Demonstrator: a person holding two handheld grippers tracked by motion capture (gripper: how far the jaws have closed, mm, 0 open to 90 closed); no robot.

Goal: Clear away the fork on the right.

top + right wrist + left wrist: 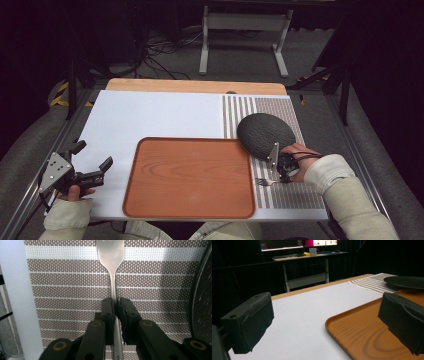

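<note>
- Table [150, 115]: carries a wooden tray [190, 177], a striped placemat [295, 192] and a dark plate [265, 135]
- Left tool [95, 162]: jaws spread, holding nothing; it hovers beside the tray
- Right tool [116, 305]: jaws pressed together, pinching the fork [112, 270] at mid-handle
- Fork: lies on the placemat, near the plate; likely light, stiff, slippery metal; a mid-handle hold suits balance
</note>
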